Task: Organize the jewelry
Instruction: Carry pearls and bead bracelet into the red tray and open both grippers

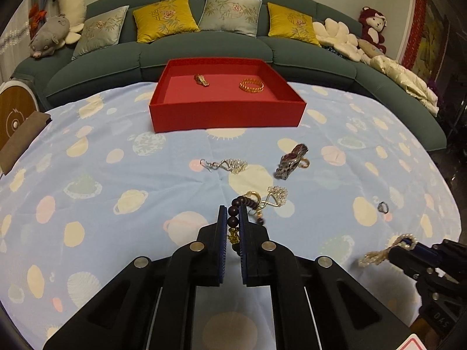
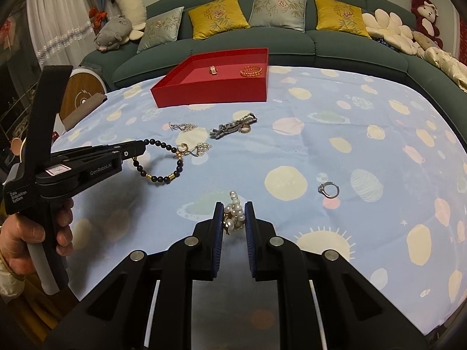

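Left wrist view: my left gripper [image 1: 233, 214] has its jaws narrow, pressed on a dark bead bracelet [image 1: 233, 218]; the beads and a small gold charm sit between the blue pads. Just past the fingertips a gold ring [image 1: 253, 196] and a silver earring [image 1: 275, 197] lie on the blue planet-print cloth [image 1: 116, 175]. Farther ahead there is a second silver earring [image 1: 226, 165] and, to its right, a silver watch [image 1: 290, 162]. The red tray [image 1: 227, 113] stands at the far side of the table, before the green sofa [image 1: 204, 55], and it holds a gold bangle [image 1: 251, 85] and a small gold piece [image 1: 201, 80]. At the lower right my right gripper [image 1: 404, 246] is closed on a pearl bracelet [image 1: 379, 255] — a small silver ring [image 1: 383, 207] lies well apart from it.

Right wrist view: my right gripper [image 2: 234, 214] has narrow jaws that pinch the pearl bracelet [image 2: 235, 211], bunched between the pads. The silver ring [image 2: 329, 189] rests on the cloth [image 2: 321, 131] to the right. At the left my hand [image 2: 32, 230] holds the left gripper [image 2: 140, 147], and the dark bead bracelet [image 2: 163, 160] hangs from its tips as a loop that reaches the cloth. The watch [image 2: 233, 127] lies between it and the red tray [image 2: 210, 93] — the gold bangle [image 2: 251, 71] is inside the tray.
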`<state>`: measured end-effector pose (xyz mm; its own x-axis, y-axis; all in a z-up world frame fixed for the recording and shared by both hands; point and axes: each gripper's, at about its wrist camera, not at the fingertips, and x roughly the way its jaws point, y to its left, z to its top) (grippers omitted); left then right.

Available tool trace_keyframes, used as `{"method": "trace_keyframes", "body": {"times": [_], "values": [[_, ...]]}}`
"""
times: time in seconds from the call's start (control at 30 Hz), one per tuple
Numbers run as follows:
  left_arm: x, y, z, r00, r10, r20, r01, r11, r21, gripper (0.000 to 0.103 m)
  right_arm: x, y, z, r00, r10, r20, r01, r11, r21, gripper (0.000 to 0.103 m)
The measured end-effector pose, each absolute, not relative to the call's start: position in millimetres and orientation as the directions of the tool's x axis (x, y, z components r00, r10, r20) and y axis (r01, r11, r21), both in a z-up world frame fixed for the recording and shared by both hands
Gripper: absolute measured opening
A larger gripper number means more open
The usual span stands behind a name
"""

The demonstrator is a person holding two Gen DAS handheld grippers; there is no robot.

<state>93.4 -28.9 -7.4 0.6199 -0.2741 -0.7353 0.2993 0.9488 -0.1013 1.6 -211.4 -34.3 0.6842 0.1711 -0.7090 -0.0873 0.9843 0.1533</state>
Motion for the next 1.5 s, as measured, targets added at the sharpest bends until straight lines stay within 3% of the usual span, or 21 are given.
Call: {"method": "trace_keyframes", "body": {"times": [0.37, 0.77, 1.1, 1.5], "values": [[93.7, 7.8, 84.6, 0.714, -0.326, -0.620, 0.258, 0.945, -0.199, 0.005, 20.9, -204.0, 21.6, 0.745, 0.239, -0.623, -0.113, 0.965, 0.235, 0.014], [177.8, 6.3, 146.3, 0.799, -0.260, -0.543, 0.219, 0.966, -0.141, 0.005, 125.4, -208.1, 111.5, 0.821, 0.228, -0.524, -0.127, 0.967, 0.221, 0.014], [274.0, -11.5, 113.0, 0.784, -0.180, -0.594, 0.156, 0.983, -0.092, 0.005, 237.3, -213.5, 75.2, 0.781, 0.225, -0.583, -0.080, 0.961, 0.264, 0.014], [328.0, -16.5, 49.1, 0.716, -0.186, -0.673, 0.129, 0.983, -0.134, 0.005, 295.4, -214.0, 15.9, 0.704, 0.201, -0.681, -0.016, 0.963, 0.268, 0.014]]}}
